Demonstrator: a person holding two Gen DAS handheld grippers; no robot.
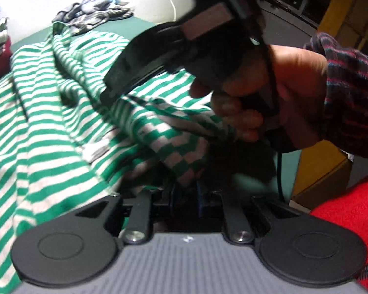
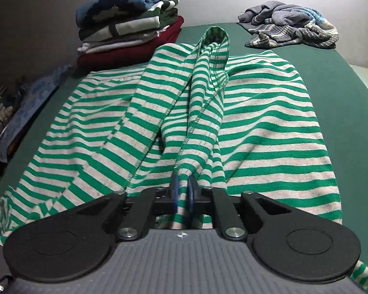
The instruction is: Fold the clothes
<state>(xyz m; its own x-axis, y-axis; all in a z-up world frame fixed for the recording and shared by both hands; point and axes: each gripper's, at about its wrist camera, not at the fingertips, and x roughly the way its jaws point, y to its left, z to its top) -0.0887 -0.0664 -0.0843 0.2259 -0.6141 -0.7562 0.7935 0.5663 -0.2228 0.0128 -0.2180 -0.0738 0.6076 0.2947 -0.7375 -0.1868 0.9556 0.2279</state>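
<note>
two sets of tongs are at work on one garment. the right gripper (image 2: 182,193) is clenched on a bunched fold of the green and white striped top (image 2: 257,122), the cloth pinched between its blue pads and drawn up in a ridge that runs away toward the far hem. the left gripper (image 1: 184,191) has its jaws drawn close around a dark, blurred spot where a twisted end of the striped top (image 1: 49,122) comes down; it appears to be grasping that end, though the blur hides the contact itself.

no brand, label or readable writing shows anywhere; the only mark is a small round emblem on the grey body of each gripper, too small to read.

the right wrist view shows the whole spread: the top lies across a green table (image 2: 343,85), one sleeve folded inward along the middle, with a stack of folded clothes (image 2: 130,31) at the far left and a loose heap of grey-blue clothes (image 2: 289,27) at the far right, both apart from the top. the left wrist view shows what the other does not: the person's right hand (image 1: 269,98) wrapped round the handle of the other gripper, a dark striped sleeve (image 1: 350,85) behind it, a red cloth (image 1: 350,220) at the lower right, and a yellow edge (image 1: 326,166) beside the table.
</note>
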